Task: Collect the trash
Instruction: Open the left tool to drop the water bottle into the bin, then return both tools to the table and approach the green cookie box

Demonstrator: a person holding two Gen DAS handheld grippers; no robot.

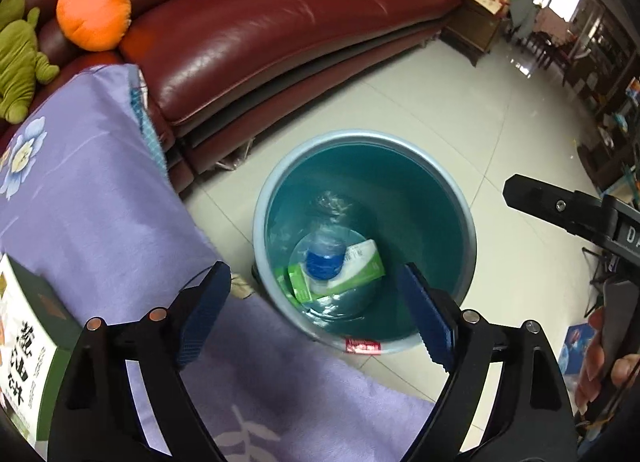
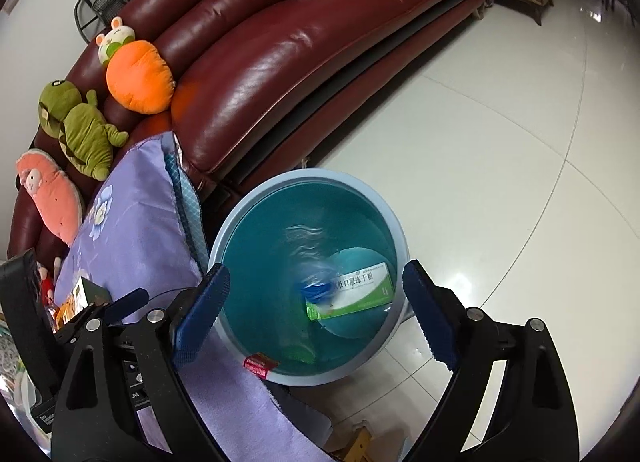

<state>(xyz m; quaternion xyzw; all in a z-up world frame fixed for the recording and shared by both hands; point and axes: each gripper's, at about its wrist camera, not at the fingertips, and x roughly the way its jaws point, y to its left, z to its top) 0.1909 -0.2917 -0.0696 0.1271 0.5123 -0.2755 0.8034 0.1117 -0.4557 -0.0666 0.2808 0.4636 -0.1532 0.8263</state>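
Observation:
A light blue trash bin (image 1: 460, 201) (image 2: 384, 205) stands on the tiled floor beside the purple-covered table. Inside lie a clear plastic bottle with a blue label (image 1: 325, 258) (image 2: 314, 288), blurred in the right wrist view, and a green and white medicine box (image 1: 360, 266) (image 2: 356, 290). My left gripper (image 1: 316, 314) is open and empty, above the bin's near rim. My right gripper (image 2: 316, 314) is open and empty, also over the bin. The right gripper's finger shows in the left wrist view (image 1: 560, 209).
A purple floral cloth (image 1: 100, 201) (image 2: 136, 217) covers the table at left, with a green and white carton (image 1: 28, 342) on it. A dark red leather sofa (image 1: 260, 33) (image 2: 280, 41) with plush toys stands behind. Pale floor tiles (image 2: 500, 161) spread to the right.

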